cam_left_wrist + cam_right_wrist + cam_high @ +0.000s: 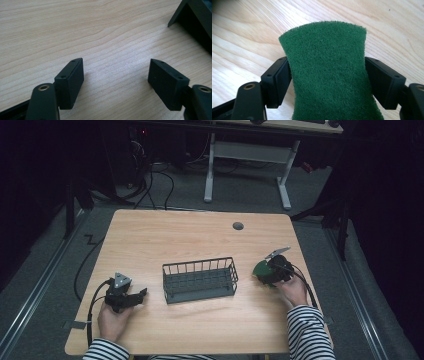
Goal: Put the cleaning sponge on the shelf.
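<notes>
At the table's [150, 235] right edge, a fuzzy green scouring pad [328, 72] is pinched, waisted, by the right gripper [328, 77]. Left of a dark wire basket [200, 279], the left gripper [116, 82] is held agape over pale woodgrain.

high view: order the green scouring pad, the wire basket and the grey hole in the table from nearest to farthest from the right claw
1. green scouring pad: between the jaws of the right claw, pinched at its sides.
2. wire basket: mid-table, to the claw's left.
3. grey hole: near the table's far edge, beyond the basket.
</notes>
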The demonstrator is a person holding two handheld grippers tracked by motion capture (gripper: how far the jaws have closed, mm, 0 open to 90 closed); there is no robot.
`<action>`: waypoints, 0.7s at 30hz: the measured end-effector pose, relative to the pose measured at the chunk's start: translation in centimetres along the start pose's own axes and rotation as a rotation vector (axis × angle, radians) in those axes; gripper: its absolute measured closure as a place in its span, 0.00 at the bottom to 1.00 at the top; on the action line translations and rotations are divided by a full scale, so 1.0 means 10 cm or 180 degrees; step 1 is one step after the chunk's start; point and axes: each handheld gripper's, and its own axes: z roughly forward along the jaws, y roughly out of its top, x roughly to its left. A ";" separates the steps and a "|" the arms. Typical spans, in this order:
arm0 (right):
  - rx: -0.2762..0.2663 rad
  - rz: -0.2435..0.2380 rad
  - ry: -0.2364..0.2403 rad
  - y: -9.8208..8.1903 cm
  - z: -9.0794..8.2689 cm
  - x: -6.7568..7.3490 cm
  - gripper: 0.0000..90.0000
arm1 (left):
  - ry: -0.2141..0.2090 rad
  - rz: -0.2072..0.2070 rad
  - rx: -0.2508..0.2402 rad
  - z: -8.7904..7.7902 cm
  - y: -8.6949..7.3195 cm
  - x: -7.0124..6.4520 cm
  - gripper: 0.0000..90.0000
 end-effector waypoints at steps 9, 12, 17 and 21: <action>-0.0205 0.0226 0.0105 0.03 -0.15 0.08 0.28 | 0.0120 -0.0097 0.0013 0.01 0.00 0.01 0.28; -0.0226 0.0293 0.0162 0.02 -0.12 0.11 0.28 | 0.0120 -0.0098 0.0013 0.01 0.00 0.01 0.28; -0.0285 0.0316 0.0154 0.04 -0.21 0.17 0.28 | 0.0096 -0.0082 0.0014 0.01 0.00 0.01 0.27; -0.0346 0.0369 0.0214 0.06 -0.31 0.22 0.28 | 0.0087 -0.0071 0.0019 0.01 0.00 0.01 0.27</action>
